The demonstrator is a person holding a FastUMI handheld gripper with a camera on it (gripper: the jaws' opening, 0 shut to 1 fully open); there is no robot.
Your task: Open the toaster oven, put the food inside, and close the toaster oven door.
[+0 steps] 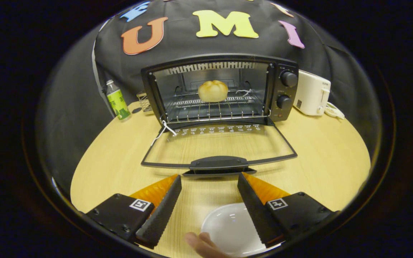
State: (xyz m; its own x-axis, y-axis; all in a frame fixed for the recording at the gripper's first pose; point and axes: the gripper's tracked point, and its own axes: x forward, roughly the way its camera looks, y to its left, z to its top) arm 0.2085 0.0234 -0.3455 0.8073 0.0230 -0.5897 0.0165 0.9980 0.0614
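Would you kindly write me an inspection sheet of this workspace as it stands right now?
Surface: light wooden table, round-edged.
Job's things: toaster oven with its glass door folded flat onto the table; bread roll sits on the wire rack inside; white plate lies bare between the fingers.
Clutter: green-labelled bottle left of the oven, small wire holder beside it, white appliance right of the oven.
Gripper: gripper open, holding nothing, fingertips just short of the door handle.
Cables: white cord coiled by the white appliance; white string at the door hinge.
Surroundings: black cloth wall; a fingertip by the plate.
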